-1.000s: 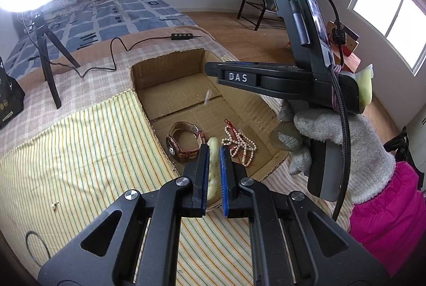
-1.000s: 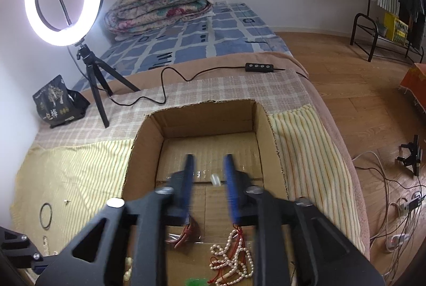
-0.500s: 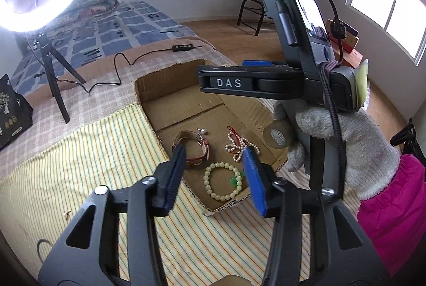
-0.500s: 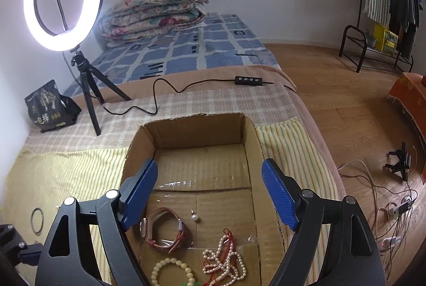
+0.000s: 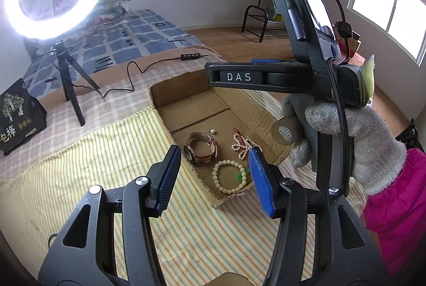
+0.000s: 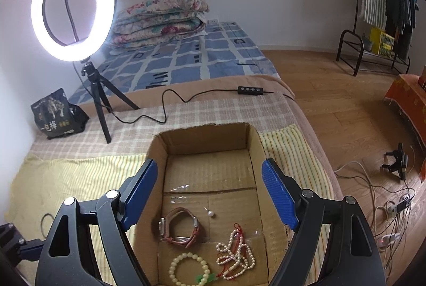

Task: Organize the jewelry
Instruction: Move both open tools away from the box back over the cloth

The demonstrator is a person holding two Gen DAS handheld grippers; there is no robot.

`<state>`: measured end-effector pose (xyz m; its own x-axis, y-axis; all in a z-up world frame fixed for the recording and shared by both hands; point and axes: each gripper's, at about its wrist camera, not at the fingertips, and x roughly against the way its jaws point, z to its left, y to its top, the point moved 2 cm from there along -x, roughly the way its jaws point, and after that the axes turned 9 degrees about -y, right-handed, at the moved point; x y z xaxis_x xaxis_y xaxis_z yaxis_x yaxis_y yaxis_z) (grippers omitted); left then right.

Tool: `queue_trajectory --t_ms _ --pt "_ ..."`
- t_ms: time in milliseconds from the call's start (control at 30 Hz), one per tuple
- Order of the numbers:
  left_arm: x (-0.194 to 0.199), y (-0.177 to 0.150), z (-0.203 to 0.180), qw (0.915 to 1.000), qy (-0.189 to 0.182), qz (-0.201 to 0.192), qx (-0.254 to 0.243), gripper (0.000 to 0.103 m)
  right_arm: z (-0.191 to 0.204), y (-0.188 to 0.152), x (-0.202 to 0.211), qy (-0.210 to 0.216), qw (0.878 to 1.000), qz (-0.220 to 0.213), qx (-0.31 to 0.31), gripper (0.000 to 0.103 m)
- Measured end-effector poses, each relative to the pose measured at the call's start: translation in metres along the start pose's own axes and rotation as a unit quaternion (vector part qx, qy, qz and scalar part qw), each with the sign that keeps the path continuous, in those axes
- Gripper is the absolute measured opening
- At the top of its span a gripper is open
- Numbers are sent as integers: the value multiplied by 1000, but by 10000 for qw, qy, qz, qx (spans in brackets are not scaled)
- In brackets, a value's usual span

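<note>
Both hand-held grippers have spread wide and hold nothing, the left hand-held gripper (image 5: 214,176) and right hand-held gripper (image 6: 210,195) above the cardboard box (image 6: 202,142) on the striped bed cover (image 5: 87,152). Inside lie a watch (image 6: 179,228), bead bracelet (image 6: 190,270), pearl earring (image 6: 211,213) and pearl strand (image 6: 235,255); a ring light (image 6: 73,5) glows left, wood floor (image 6: 332,99) right.

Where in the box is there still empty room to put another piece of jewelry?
The far half of the cardboard box floor is bare, from the back wall to the taped seam. The near half is crowded: watch, pearl earring, pearl strand and bead bracelet lie close together.
</note>
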<state>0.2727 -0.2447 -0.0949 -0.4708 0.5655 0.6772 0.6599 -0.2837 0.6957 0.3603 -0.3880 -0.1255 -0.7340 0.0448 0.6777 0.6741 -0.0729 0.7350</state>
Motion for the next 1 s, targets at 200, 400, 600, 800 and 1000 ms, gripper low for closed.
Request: queue_trajectory --t_ms 200,400,600,800,1000 --pt "27 -3 11 9998 74 -155 94 54 16 2 17 4 10000 -57 53 81" --pt "58 -12 28 9991 197 -305 208 54 34 -1 31 25 9999 -84 140 81" --pt "86 -22 51 9979 336 -418 369 54 58 -7 45 102 9994 -195 265 81" --pt "110 -38 83 9957 560 -465 567 54 89 -13 53 227 9982 -320 461 80" --pt "131 -60 130 9910 888 -409 912 54 127 -26 52 422 9952 -360 806 80"
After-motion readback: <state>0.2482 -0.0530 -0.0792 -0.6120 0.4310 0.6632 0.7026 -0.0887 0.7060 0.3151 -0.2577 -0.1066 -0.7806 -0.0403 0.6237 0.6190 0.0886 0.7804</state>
